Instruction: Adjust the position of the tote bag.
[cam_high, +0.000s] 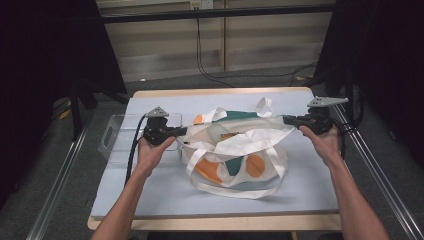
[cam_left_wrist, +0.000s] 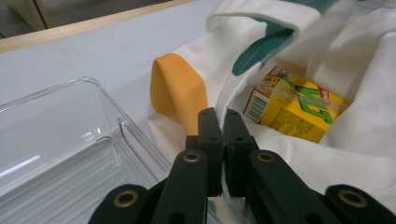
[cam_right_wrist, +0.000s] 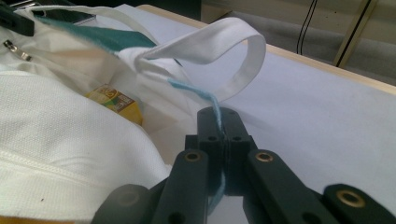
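Tote bag (cam_high: 235, 150): white, orange and green patches. Carton (cam_left_wrist: 294, 109) inside: yellow, green lettering. Bin (cam_high: 117, 137): clear. Counter (cam_high: 310, 185): pale blue cover.

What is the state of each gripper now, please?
Left gripper: closed, pinching the rim of the cloth bag at its left side.
Right gripper: closed, pinching the bag's rim at the opposite side.
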